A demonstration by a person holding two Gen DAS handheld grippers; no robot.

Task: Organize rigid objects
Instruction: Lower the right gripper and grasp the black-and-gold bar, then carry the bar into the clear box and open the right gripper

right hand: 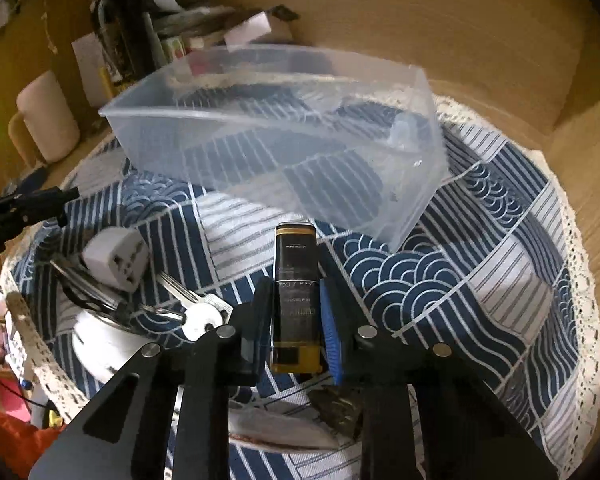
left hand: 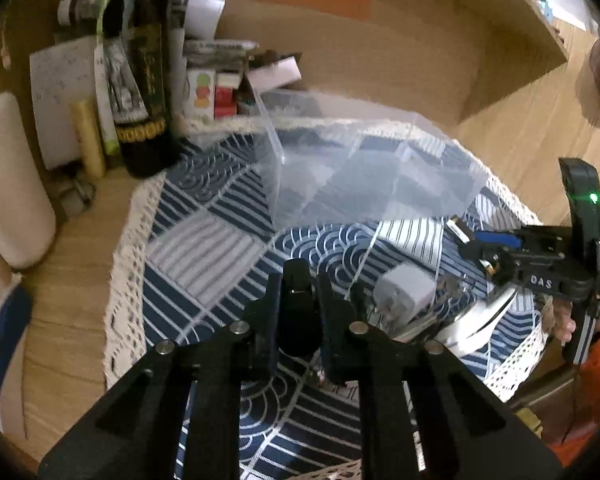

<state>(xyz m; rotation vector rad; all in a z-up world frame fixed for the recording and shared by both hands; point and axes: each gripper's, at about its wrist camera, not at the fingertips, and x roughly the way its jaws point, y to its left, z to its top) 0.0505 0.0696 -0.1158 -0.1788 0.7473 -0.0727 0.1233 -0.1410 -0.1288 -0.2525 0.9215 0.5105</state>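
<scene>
My left gripper [left hand: 297, 296] is shut on a small black cylinder [left hand: 296, 312] and holds it above the blue patterned cloth [left hand: 204, 240]. My right gripper [right hand: 294, 292] is shut on a black-and-gold rectangular case [right hand: 294, 292], just in front of the clear plastic box [right hand: 284, 140]. The box also shows in the left wrist view [left hand: 360, 168]. A white plug adapter [right hand: 116, 258], keys [right hand: 198, 314] and a white round object [right hand: 100, 344] lie on the cloth at the left. The right gripper also shows in the left wrist view [left hand: 468, 236].
A dark wine bottle [left hand: 140, 68], papers and small boxes [left hand: 204, 92] stand behind the cloth. A white cylinder [left hand: 8, 184] stands at the left. A wooden wall panel [left hand: 380, 60] rises behind the clear box. A crumpled dark wrapper [right hand: 336, 412] lies near the front edge.
</scene>
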